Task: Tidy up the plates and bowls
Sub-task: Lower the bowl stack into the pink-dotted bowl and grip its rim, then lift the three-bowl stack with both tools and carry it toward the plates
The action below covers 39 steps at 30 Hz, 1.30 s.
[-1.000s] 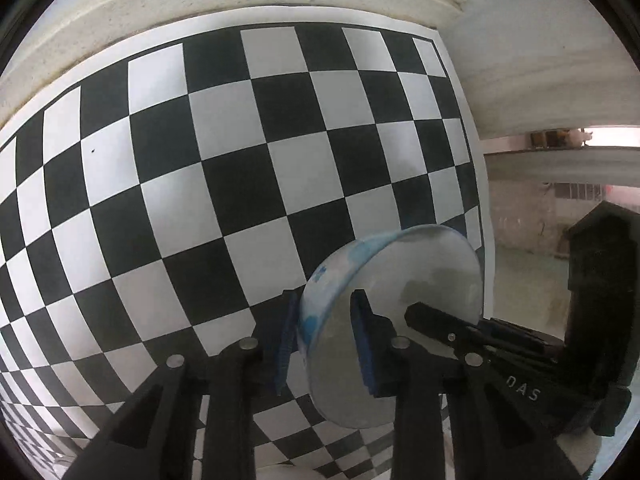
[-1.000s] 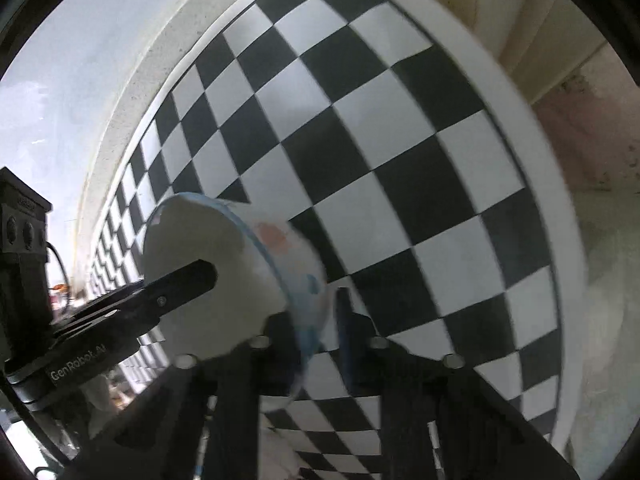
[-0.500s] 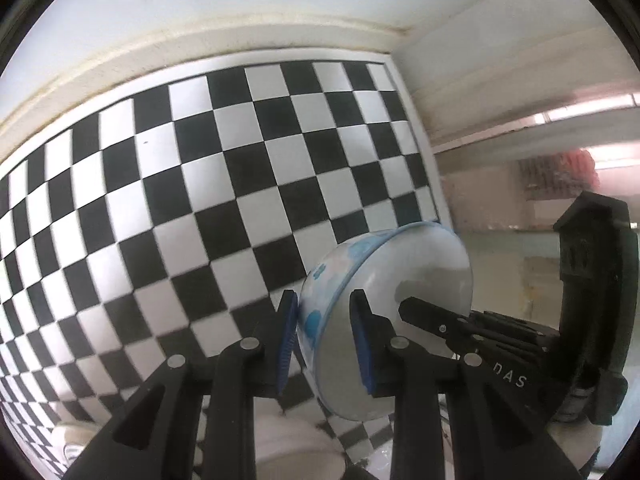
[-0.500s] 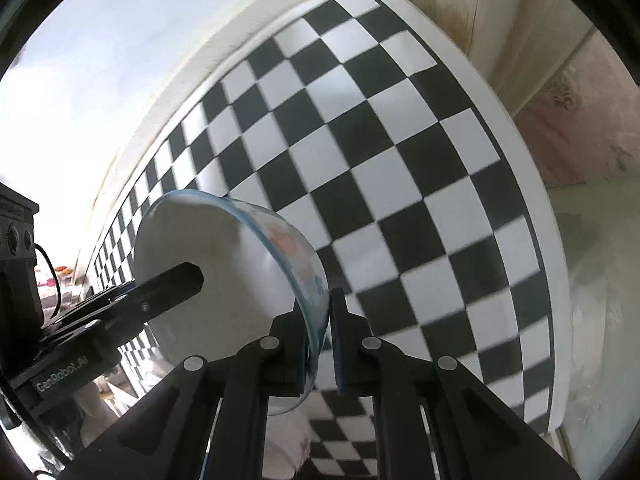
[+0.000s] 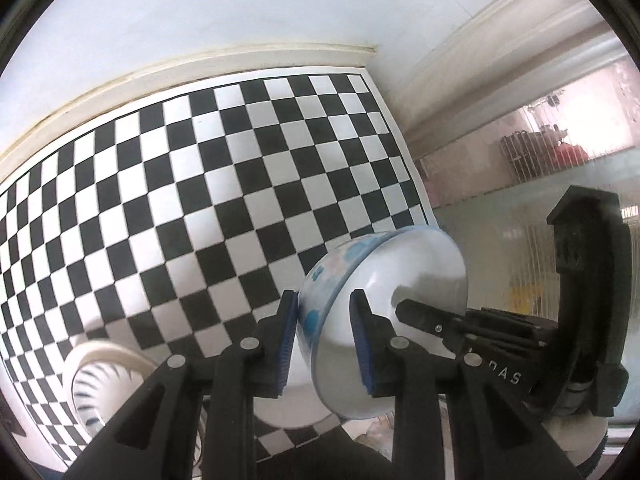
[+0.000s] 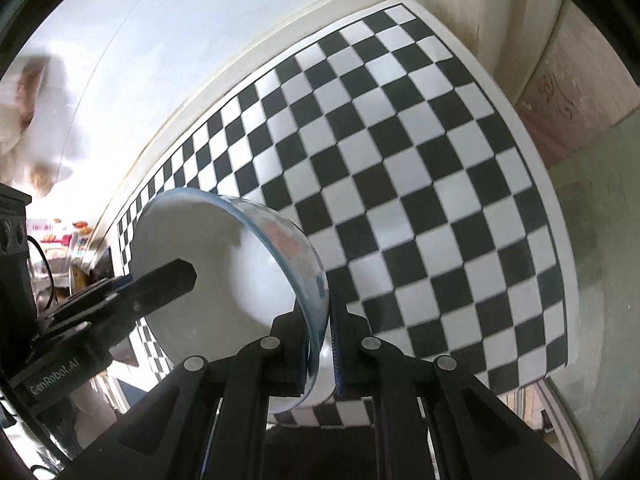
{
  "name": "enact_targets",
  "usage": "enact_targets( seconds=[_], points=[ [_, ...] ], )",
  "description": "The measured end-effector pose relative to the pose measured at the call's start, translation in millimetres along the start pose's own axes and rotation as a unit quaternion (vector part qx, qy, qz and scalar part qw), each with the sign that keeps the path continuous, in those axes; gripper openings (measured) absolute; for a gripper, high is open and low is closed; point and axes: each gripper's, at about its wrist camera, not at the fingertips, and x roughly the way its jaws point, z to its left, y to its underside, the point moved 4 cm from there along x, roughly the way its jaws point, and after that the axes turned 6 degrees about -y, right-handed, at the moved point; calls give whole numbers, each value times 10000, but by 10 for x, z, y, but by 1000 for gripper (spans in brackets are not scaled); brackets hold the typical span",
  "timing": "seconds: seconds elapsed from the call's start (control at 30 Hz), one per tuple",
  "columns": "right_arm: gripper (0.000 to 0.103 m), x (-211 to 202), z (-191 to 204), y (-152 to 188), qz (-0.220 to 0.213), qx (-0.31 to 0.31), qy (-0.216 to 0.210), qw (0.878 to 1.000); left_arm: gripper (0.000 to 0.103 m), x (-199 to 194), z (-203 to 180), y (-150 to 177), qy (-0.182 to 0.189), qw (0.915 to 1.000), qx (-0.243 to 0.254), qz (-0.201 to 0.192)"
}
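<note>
Bowl: a white ceramic bowl with a thin blue rim line and pale blue and orange-pink patterning on its outer wall (image 5: pixel 384 320) (image 6: pixel 224 280); it is lifted clear of the surface and tipped onto its side, held between both tools above the checkerboard

Left gripper: the black two-finger tool with blue pads (image 5: pixel 325 336) straddles the bowl's rim, one finger on the outer wall and one inside the hollow; the outer pad touches the wall, while the inner one shows a small gap, so whether it truly pinches cannot be told

Right gripper: the black two-finger tool with blue pads (image 6: pixel 321 344) is drawn narrow on the opposite rim of the bowl, the thin wall pinched between its pads

Surface: a black-and-white checkerboard sheet with a white border (image 5: pixel 200 200) (image 6: pixel 440 184) lies under the bowl, reaching back to a white wall

Other dishes: a white ribbed dish with dark radial lines (image 5: pixel 96 384) rests on the checkerboard at the lower left of the left view; a plain white rounded dish (image 5: pixel 280 404) sits just beneath the held bowl, mostly hidden by the fingers
</note>
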Motion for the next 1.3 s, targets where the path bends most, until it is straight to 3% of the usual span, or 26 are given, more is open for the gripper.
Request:
enact_targets(
  seconds=[0.2,0.43,0.83,1.3],
  points=[
    [11,10,72,417,83,-78,-49,9999,24,-3,43,350,-18,10000,-75,27],
    [10,287,10,638,306,-108,75,9994,24,181,144,636,-47,9994,-240,239],
    [11,852,-34,703,778,-253,386,9959,24,493,385,799,-285,9965,-510,598],
    [14,1069,108,821,896,-350,840,9918,24,642,472,834,-388,9947,-573,756]
  ],
)
